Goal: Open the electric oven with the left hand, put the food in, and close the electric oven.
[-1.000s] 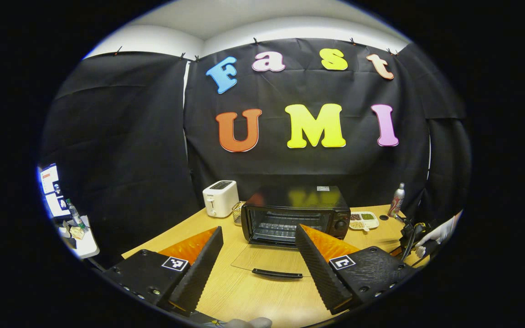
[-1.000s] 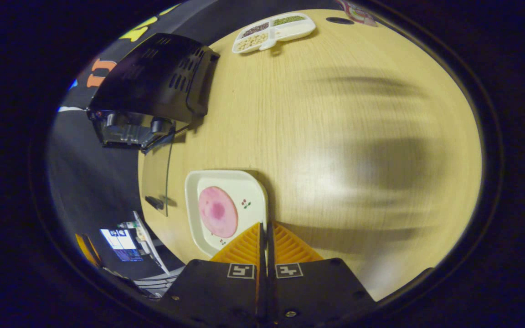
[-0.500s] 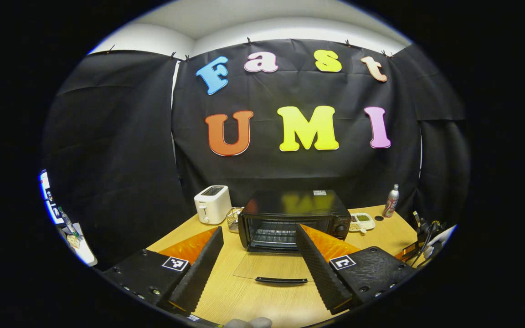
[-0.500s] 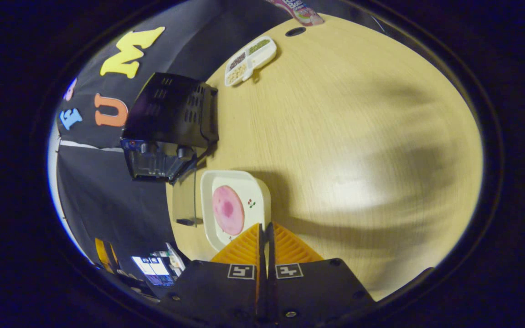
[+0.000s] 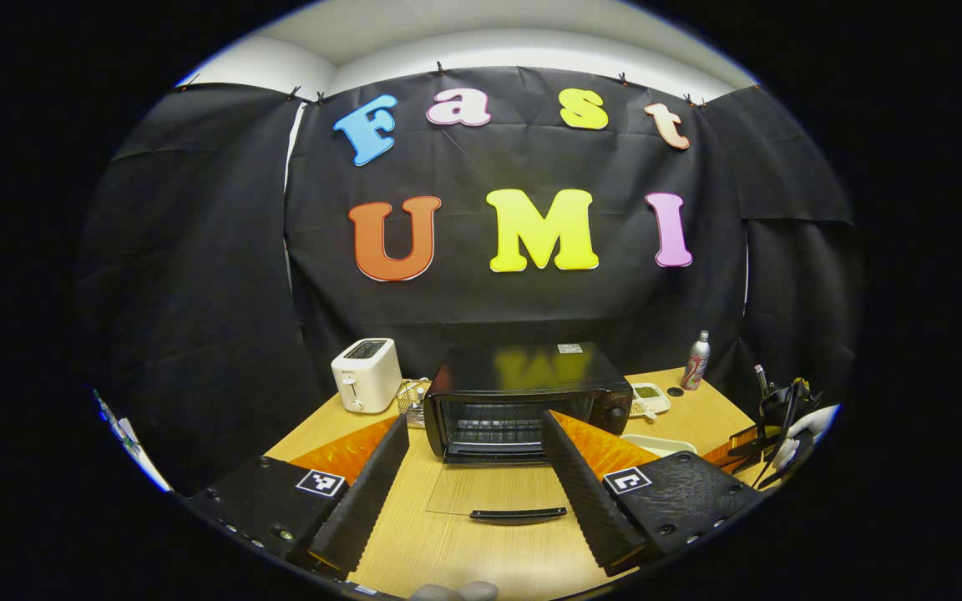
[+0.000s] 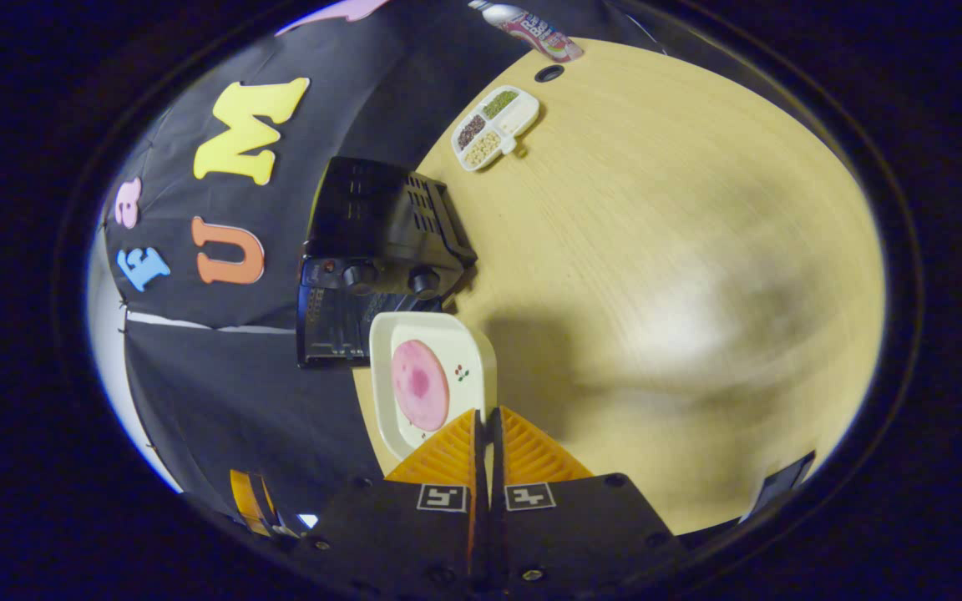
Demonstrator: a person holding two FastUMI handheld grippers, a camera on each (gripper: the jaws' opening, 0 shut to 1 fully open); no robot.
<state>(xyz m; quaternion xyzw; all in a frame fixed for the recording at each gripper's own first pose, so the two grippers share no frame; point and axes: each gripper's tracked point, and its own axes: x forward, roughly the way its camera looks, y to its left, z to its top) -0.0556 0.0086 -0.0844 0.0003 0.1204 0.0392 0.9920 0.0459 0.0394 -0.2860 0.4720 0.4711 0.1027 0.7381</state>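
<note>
On the wooden counter (image 5: 698, 417) stood the electric oven (image 5: 527, 396), its glass door (image 5: 498, 492) folded down. The left tool (image 5: 474, 480) hung spread and empty before it. The right tool (image 6: 485, 426) pinched the plate (image 6: 431, 380) of food (image 6: 419, 384) beside the oven.

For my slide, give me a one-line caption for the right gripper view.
Right claw shut on plate of food, nearing open electric oven.
</note>
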